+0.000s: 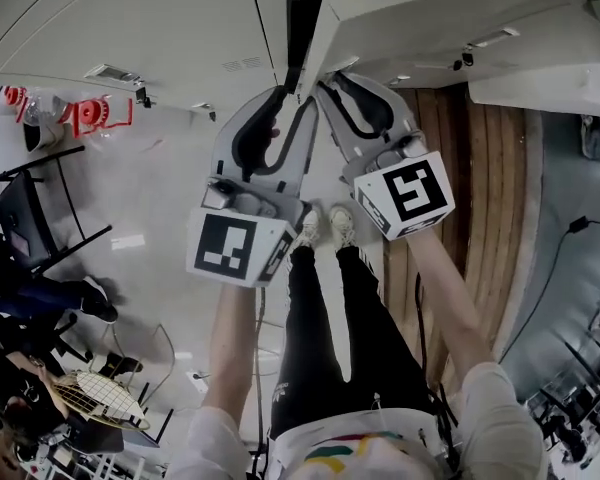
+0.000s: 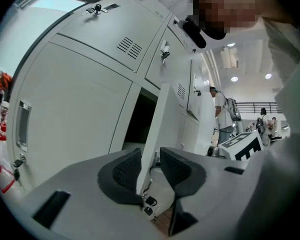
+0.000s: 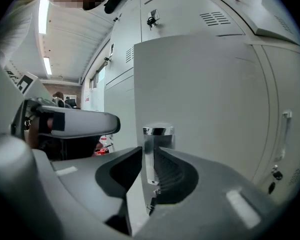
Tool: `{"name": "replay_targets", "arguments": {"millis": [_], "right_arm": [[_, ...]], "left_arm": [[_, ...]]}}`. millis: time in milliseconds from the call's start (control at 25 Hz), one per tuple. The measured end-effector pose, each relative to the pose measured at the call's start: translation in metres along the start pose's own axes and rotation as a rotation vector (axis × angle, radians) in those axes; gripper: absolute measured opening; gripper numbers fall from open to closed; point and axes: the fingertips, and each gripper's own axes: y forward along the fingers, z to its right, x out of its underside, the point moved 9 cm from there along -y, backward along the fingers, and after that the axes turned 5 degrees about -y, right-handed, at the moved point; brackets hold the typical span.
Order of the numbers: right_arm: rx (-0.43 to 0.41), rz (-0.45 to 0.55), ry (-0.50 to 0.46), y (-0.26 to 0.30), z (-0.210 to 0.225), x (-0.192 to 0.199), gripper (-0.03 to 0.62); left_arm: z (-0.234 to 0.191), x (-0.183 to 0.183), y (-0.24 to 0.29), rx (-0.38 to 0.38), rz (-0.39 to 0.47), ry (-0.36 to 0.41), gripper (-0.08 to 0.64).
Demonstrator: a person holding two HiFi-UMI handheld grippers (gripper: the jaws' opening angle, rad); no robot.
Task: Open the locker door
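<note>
The grey locker door [image 1: 420,18] stands partly swung out from its dark opening [image 1: 300,18]. In the left gripper view the door's free edge [image 2: 157,119] runs up between the jaws of my left gripper [image 2: 149,166], which stand apart with a gap on the right side, so it is open. In the head view, my left gripper [image 1: 285,103] sits just left of my right gripper [image 1: 330,88] at the door edge. In the right gripper view, my right gripper [image 3: 149,166] is shut on the chrome door handle [image 3: 158,131], with both pads against it on the door's front face [image 3: 200,84].
More closed lockers line the wall, one with a recessed handle [image 2: 23,124] and another with a handle [image 3: 285,134]. Chairs [image 1: 30,218] and red items [image 1: 80,113] stand at the left. A wooden floor strip [image 1: 480,168] runs to the right. A person [image 2: 222,114] stands far off.
</note>
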Motion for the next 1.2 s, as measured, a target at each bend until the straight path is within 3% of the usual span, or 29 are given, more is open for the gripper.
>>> {"name": "replay_targets", "arguments": {"millis": [440, 840, 1200], "right_arm": [[-0.017, -0.028, -0.020, -0.039, -0.006, 0.005, 0.060], [0.020, -0.073, 0.037, -0.083, -0.013, 0.020, 0.057], [-0.004, -0.157, 0.046, -0.127, -0.044, 0.039, 0.057]], "left_arm": [[0.022, 0.009, 0.015, 0.158, -0.095, -0.013, 0.114], [0.032, 0.014, 0.010, 0.182, -0.097, -0.028, 0.100], [0.059, 0.028, 0.000, 0.221, -0.164, -0.023, 0.100]]}}
